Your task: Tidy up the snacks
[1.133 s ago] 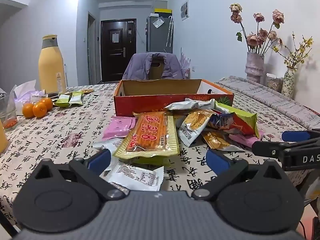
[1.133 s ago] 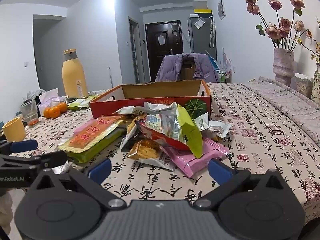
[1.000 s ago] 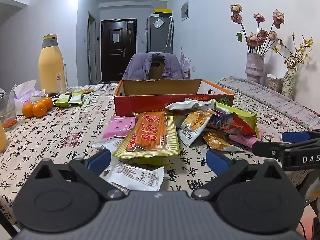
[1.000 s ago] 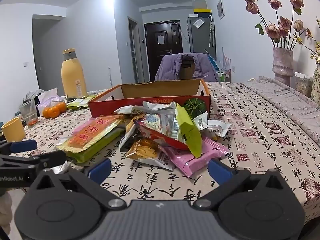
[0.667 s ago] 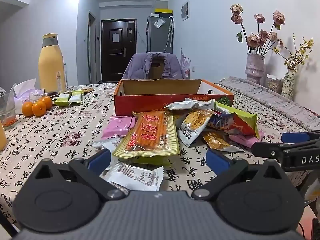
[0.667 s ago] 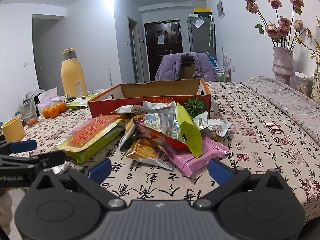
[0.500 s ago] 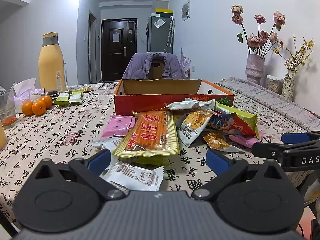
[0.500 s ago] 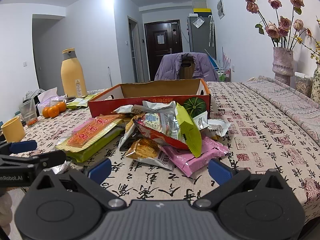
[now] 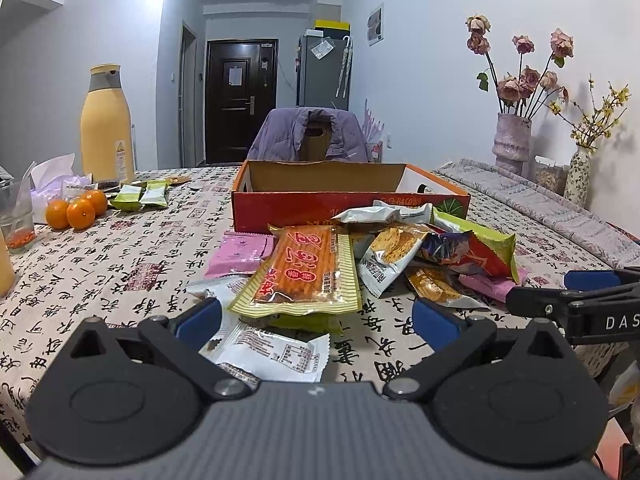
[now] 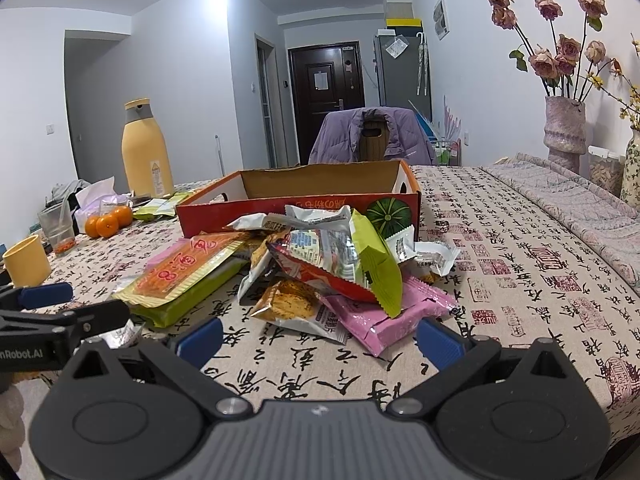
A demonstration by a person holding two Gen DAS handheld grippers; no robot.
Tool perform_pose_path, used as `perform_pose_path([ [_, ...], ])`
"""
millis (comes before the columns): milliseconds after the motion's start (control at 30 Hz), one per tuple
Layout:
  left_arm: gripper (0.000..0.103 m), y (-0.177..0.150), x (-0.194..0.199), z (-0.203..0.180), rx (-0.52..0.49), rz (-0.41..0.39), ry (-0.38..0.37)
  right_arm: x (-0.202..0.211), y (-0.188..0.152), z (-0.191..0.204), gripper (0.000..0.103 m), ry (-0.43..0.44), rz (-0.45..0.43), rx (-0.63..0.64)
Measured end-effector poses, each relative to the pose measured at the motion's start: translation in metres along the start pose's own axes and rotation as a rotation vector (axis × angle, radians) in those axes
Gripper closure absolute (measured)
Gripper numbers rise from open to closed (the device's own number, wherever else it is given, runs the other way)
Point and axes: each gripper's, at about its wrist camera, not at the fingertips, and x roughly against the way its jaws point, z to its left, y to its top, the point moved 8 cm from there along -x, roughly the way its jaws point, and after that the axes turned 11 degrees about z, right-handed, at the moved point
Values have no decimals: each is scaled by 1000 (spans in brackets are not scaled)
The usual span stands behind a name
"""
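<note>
Snack pile (image 9: 360, 264) (image 10: 304, 272) sits mid-table, just in front of red cardboard box (image 9: 344, 196) (image 10: 304, 200), box open-topped, inside not visible. Top of pile on left: orange-and-yellow striped packet (image 9: 304, 272) (image 10: 184, 270) lying on a green packet (image 10: 188, 300). Pink packet (image 9: 240, 250) beside it toward the box. White packet with nutrition label (image 9: 276, 350) nearest the left tongs, flat on the table. Right part of pile: silver packets, red-and-green bag (image 9: 476, 248) (image 10: 344, 264), cracker packet (image 9: 390, 256), another pink packet (image 10: 388, 316) at the bottom front.

Left tongs (image 9: 316, 320) open wide, blue pads apart, nothing between them, hovering low at table edge facing the pile. Right tongs (image 10: 318, 338) also open wide, empty, facing the pile from the right side; each tool shows in the other's view at the frame edge.

Table (image 9: 120, 264) (image 10: 520, 280) covered with calligraphy-print cloth. Far left: yellow bottle (image 9: 106, 124) (image 10: 146, 148), oranges (image 9: 76, 210) (image 10: 108, 220), two small green packets (image 9: 140, 196), glass (image 9: 16, 220), yellow cup (image 10: 26, 260). Vase of dried roses (image 9: 514, 136) (image 10: 564, 132) far right. Chair with purple jacket (image 9: 312, 136) (image 10: 372, 136) behind the box.
</note>
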Motion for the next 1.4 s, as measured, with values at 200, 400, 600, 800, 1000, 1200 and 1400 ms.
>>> perform_pose_path([
  [200, 0, 0, 1, 0, 1, -2, -3, 0, 0, 0, 0, 1, -1, -1],
  [400, 0, 0, 1, 0, 1, -2, -2, 0, 0, 0, 0, 1, 0, 0],
  [600, 0, -1, 2, -1, 1, -3, -3, 0, 0, 0, 0, 2, 0, -1],
  [800, 0, 0, 2, -1, 2, -3, -3, 1, 0, 0, 0, 1, 0, -1],
  [1000, 0, 0, 2, 0, 1, -4, -2, 1, 0, 0, 0, 2, 0, -1],
  [1200, 0, -1, 2, 0, 2, -3, -3, 0, 0, 0, 0, 1, 0, -1],
  [1400, 0, -1, 3, -1, 2, -1, -4, 0, 0, -1, 0, 1, 0, 0],
])
